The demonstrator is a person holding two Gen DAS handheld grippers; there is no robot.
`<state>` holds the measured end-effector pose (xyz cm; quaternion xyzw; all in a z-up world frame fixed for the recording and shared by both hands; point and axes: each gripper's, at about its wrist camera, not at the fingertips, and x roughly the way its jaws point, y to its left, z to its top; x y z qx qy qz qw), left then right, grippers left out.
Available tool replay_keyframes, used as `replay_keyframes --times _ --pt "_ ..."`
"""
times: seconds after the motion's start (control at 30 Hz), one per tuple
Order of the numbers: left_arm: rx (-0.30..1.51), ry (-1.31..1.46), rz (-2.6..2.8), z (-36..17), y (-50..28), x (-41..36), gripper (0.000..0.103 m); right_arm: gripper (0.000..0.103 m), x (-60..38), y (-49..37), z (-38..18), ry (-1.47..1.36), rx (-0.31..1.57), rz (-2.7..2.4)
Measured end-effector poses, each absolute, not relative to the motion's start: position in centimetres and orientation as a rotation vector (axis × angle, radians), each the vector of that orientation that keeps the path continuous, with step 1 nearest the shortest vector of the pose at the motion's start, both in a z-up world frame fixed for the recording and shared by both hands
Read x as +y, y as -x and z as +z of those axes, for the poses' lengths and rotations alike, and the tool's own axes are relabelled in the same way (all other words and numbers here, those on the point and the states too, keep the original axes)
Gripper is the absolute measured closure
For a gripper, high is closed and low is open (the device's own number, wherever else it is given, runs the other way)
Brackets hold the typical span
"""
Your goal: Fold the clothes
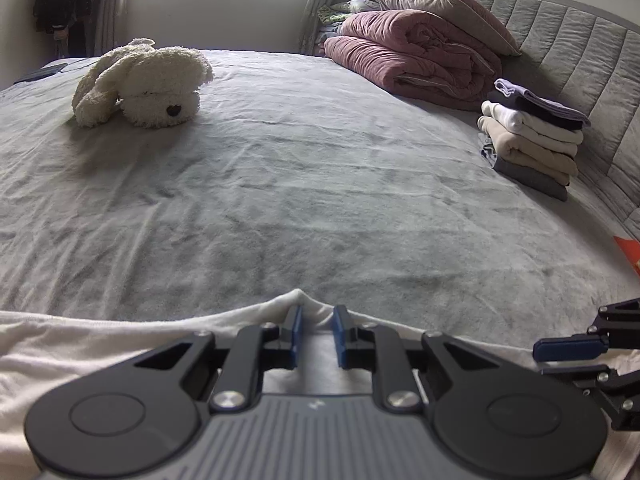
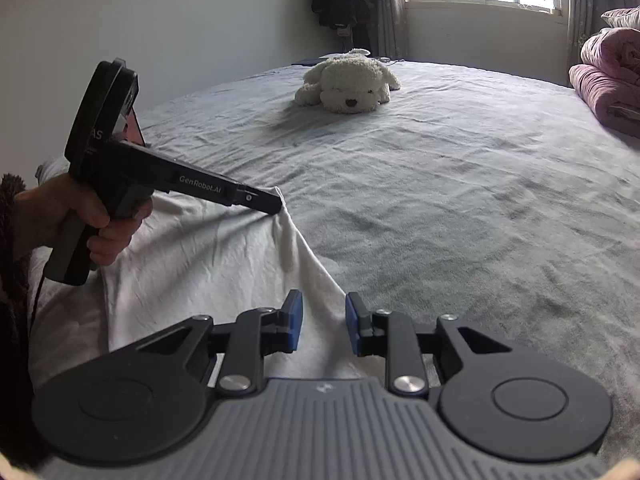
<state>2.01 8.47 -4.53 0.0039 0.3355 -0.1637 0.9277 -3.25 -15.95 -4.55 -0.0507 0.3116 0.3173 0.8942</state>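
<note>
White cloth (image 2: pixel 192 264) lies flat on the bed (image 1: pixel 320 184), at its near side, under and behind both grippers. Far edge runs crosswise, from left gripper (image 1: pixel 317 330) to right gripper (image 2: pixel 323 330). Left jaws narrow; a raised peak of that edge sits between the pads. In the right wrist view, left tips look pinched on the corner. Right jaws narrow too, straddling the hem; contact with the pads cannot be told. Both grippers sit at the same edge, near each other, neither closer. Open bed ahead of jaws. Plush dog (image 1: pixel 140 84) far ahead, well apart. Folded stack (image 1: pixel 532 136) ahead-right.
</note>
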Motion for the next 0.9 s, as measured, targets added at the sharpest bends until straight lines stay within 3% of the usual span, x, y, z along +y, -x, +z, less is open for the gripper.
replay_keyframes --times 0.27,0.37,0.47,0.53,0.6,0.8,0.9 --pt "0.612 -0.059 -0.342 -5.1 -1.2 8.7 0.086 0.080 -19.8 4.5 -5.2 0.034 0.604 0.507" --pt "0.603 -0.065 -0.320 -4.7 -1.0 8.4 0.083 0.070 -20.9 5.9 -4.5 0.023 0.588 0.420" --pt "0.572 -0.080 -0.326 -3.9 -0.2 7.4 0.066 0.065 -21.1 7.6 -3.2 -0.009 0.564 0.373" --pt "0.554 -0.116 -0.357 -3.6 0.4 6.7 0.063 0.050 -20.6 8.7 -2.6 -0.021 0.547 0.349" --pt "0.573 -0.128 -0.358 -4.0 0.2 6.4 0.061 0.040 -20.1 9.5 -2.8 -0.040 0.551 0.301" --pt "0.606 -0.072 -0.338 -4.7 -0.3 7.3 0.054 0.039 -19.9 11.3 -4.9 -0.069 0.615 0.152" --pt "0.596 -0.043 -0.311 -4.4 0.1 7.8 0.052 0.033 -20.7 12.9 -5.2 -0.049 0.605 0.069"
